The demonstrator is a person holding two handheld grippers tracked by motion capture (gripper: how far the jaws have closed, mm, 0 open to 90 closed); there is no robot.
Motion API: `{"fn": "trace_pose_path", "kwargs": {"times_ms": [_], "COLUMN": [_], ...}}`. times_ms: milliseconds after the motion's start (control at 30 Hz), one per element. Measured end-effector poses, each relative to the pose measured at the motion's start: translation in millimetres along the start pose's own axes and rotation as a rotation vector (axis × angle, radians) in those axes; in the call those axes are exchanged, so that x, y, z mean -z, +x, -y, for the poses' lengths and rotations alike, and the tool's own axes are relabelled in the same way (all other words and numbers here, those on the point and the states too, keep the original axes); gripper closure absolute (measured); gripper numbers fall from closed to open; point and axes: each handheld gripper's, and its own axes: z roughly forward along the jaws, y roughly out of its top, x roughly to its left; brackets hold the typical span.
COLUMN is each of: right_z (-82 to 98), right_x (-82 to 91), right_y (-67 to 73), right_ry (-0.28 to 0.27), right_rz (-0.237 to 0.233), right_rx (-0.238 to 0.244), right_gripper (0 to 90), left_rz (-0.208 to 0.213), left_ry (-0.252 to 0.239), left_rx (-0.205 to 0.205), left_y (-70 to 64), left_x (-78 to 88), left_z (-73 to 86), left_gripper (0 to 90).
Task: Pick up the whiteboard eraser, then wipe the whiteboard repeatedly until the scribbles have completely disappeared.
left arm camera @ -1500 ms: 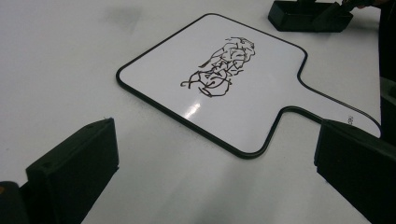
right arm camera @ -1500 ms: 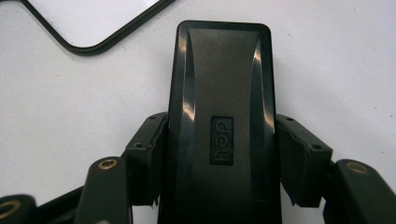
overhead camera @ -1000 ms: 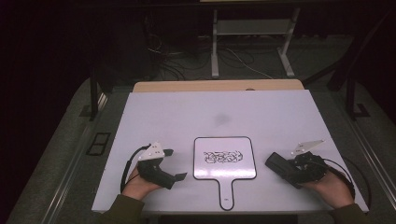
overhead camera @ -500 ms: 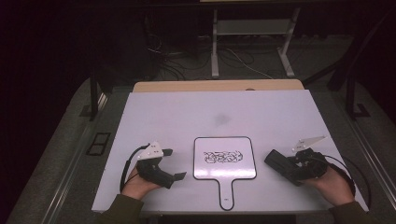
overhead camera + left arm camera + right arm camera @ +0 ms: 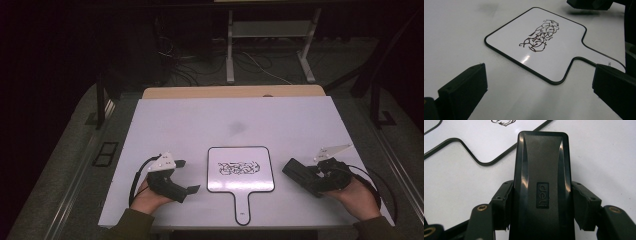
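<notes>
A small white paddle-shaped whiteboard [image 5: 240,182] with a black rim lies at the table's near middle, handle toward me. A black scribble [image 5: 238,167] covers its centre. To its left, my left gripper [image 5: 186,176] rests low over the table, open, with nothing between its jaws. In the left gripper view the whiteboard [image 5: 554,52] and scribble [image 5: 539,36] lie ahead of the left gripper [image 5: 540,77]. Right of the board, my right gripper [image 5: 314,181] is shut on a black eraser [image 5: 299,173]. In the right gripper view the eraser [image 5: 541,165] points at the whiteboard [image 5: 474,140], with the right gripper [image 5: 542,202] clamping its sides.
The white table [image 5: 225,125] has bare room behind the whiteboard. A tan board [image 5: 230,92] lines its far edge. Beyond it are a dark floor, cables and a metal stand [image 5: 267,30].
The right gripper with the eraser has edged very slightly toward the whiteboard. The left gripper has stayed where it was.
</notes>
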Motion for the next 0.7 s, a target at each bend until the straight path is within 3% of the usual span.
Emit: {"fn": "trace_pose_path", "kwargs": {"times_ms": [700], "right_z": [-20.6], "right_x": [-4.9], "right_y": [3.9], "right_ry": [-0.030], "right_rz": [-0.048], "right_rx": [0.021], "right_gripper": [38.6], "left_rz": [-0.007], "left_ry": [0.003], "left_rx": [0.023], "left_y": [2.0], "left_x": [-1.2], "left_z": [3.8], "left_gripper": [0.0]}}
